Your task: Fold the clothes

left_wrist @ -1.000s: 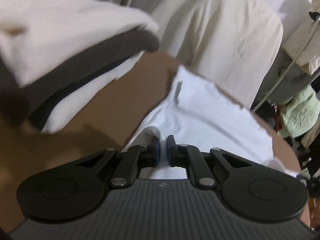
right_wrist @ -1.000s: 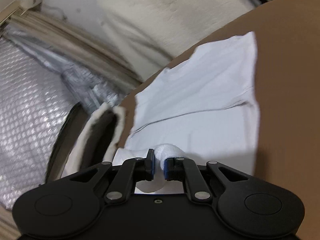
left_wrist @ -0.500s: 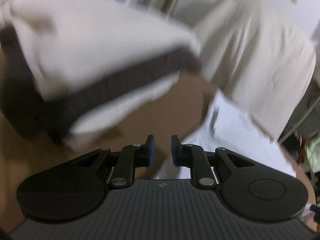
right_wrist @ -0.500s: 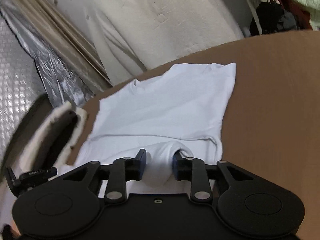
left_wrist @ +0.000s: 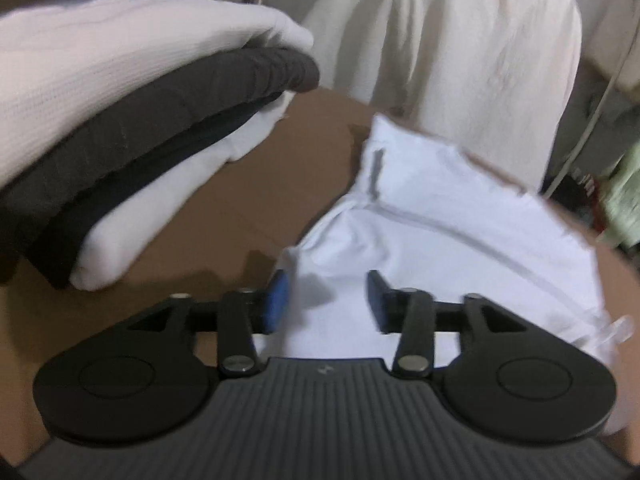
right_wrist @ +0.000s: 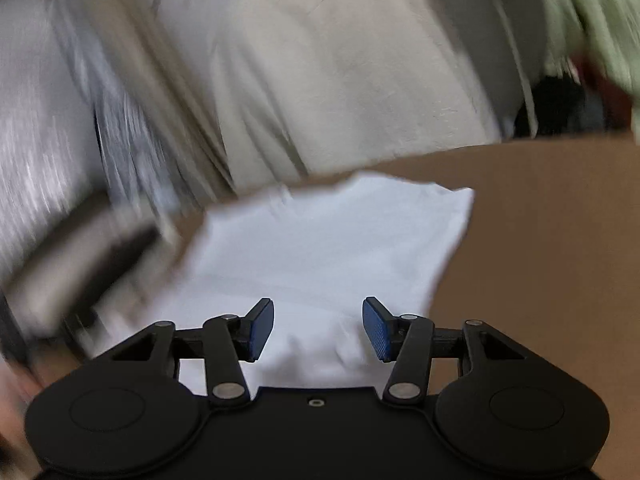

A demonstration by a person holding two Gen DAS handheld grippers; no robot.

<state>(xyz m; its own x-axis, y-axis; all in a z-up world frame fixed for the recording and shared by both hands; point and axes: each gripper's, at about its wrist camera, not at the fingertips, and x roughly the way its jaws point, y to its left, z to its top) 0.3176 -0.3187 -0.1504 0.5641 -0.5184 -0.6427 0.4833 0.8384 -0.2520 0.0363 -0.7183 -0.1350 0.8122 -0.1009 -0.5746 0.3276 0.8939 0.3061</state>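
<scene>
Brown table (left_wrist: 256, 184) bare between folded stack (left_wrist: 120, 128) and white shirt (left_wrist: 440, 240).

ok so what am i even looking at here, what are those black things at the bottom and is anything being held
Those black shapes are two hand-held grippers; a person carries one in each hand, and a camera on each looks forward along its jaws. One picture is from the left gripper, the other from the right gripper. Both look across a brown table at the same white T-shirt lying flat and partly folded. In the left view a stack of folded clothes, white and dark layers, sits on the table beside the shirt. A cream cloth cover stands behind the table. Nothing is held: both sets of jaws stand wide apart above the shirt. The right view is blurred.
</scene>
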